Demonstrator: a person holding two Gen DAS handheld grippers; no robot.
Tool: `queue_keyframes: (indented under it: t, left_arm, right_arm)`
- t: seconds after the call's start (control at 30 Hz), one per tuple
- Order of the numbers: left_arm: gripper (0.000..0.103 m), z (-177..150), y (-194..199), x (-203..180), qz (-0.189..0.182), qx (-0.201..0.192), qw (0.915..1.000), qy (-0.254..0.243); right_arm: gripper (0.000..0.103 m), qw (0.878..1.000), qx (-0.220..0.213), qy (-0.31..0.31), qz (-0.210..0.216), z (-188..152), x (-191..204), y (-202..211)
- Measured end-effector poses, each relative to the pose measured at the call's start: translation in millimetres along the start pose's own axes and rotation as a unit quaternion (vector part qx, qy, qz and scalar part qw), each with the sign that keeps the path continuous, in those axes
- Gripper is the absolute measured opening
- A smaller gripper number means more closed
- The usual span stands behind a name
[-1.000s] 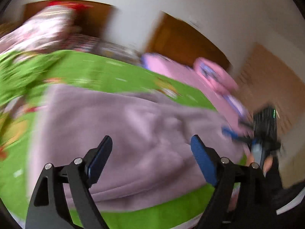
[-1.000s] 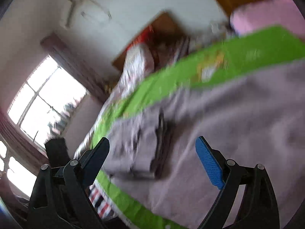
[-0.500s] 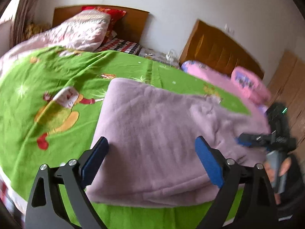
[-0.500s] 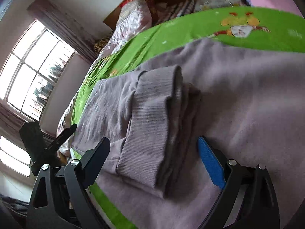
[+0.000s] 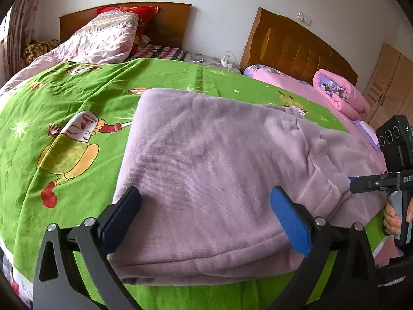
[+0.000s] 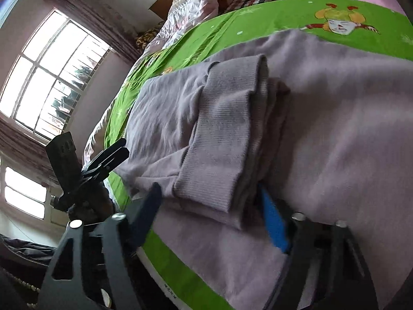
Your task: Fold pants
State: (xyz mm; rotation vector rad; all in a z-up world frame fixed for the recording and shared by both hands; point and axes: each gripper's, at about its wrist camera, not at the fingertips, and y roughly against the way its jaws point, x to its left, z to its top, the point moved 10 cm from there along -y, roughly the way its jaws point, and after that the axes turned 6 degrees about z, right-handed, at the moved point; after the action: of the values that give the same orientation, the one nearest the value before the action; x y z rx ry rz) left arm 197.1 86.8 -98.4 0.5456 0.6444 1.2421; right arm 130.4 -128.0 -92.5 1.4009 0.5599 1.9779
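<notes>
On the green bed (image 5: 64, 98) our lilac pants (image 5: 206, 160) run lengthwise from nine to three o'clock, their near hem at twelve o'clock between our opening, empty left hand-held gripper (image 5: 206, 219), while our nearer right hand-held gripper (image 6: 209, 206) closes around the ribbed cuffs (image 6: 219, 155), not yet pinching

Home bedroom, two beds with wooden headboards (image 5: 296, 49), green cartoon bedspread (image 5: 64, 118), curtained window (image 6: 46, 77), wardrobe (image 5: 392, 82)

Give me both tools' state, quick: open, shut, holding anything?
Left tool: jaws wide and opening over the lilac fleece pants, gripping nothing.
Right tool: jaws closing around the pants' ribbed cuffs; not clamped yet.
</notes>
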Motion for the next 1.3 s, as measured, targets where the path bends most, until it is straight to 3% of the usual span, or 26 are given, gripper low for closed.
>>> queue_keyframes:
  t: [0.17, 0.23, 0.3, 0.43, 0.53, 0.67, 0.73, 0.83, 0.9, 0.93, 1.1, 1.17, 1.3]
  left_arm:
    - [0.101, 1, 0, 5, -0.012, 0.001, 0.9999, 0.006]
    - [0.101, 1, 0, 6, -0.017, 0.003, 0.9998, 0.01]
    - [0.101, 1, -1, 6, -0.019, 0.006, 0.9998, 0.004]
    - [0.1, -4, -3, 5, -0.004, 0.021, 0.9989, -0.042]
    - [0.1, -6, -3, 9, -0.003, 0.033, 0.9977, -0.059]
    - [0.1, -9, -2, 13, -0.013, 0.035, 0.9969, -0.069]
    - [0.1, -10, -2, 13, -0.016, 0.036, 0.9964, -0.075]
    - [0.1, -11, -2, 11, -0.008, 0.043, 0.9953, -0.087]
    - [0.1, -12, 1, 13, -0.006, 0.046, 0.9951, -0.088]
    - [0.1, -11, 2, 15, -0.004, 0.046, 0.9954, -0.084]
    - [0.1, -11, 3, 32, -0.001, 0.056, 0.9978, -0.035]
    - [0.1, 9, 17, 33, -0.025, 0.033, 0.9992, 0.003]
    - [0.101, 67, 24, 11, -0.029, -0.01, 0.9995, -0.008]
  right_arm:
    - [0.047, 0.999, -0.018, -0.033, 0.02, 2, -12, 4]
    - [0.037, 0.999, -0.023, -0.037, 0.02, 5, -15, 3]
    - [0.019, 0.999, -0.027, -0.033, 0.017, 4, -16, 1]
    - [0.014, 0.999, -0.045, -0.005, -0.002, 2, -2, 10]
    - [0.013, 0.998, -0.065, -0.011, 0.011, -1, 13, 22]
    - [0.011, 0.999, -0.043, -0.034, -0.003, -25, -4, 10]
    - [0.011, 0.999, -0.046, -0.029, -0.005, -25, -6, 10]
    - [0.025, 0.999, -0.032, -0.007, -0.035, -25, -1, 12]
    - [0.045, 0.997, -0.029, 0.015, -0.067, -25, 3, 19]
    - [0.049, 0.996, -0.035, 0.023, -0.075, -23, 5, 24]
    - [0.05, 0.988, -0.092, 0.075, -0.098, 5, 19, 35]
    - [0.05, 0.98, -0.096, 0.13, -0.112, 17, 34, 25]
    - [0.05, 0.967, -0.071, 0.205, -0.136, 44, 46, -13]
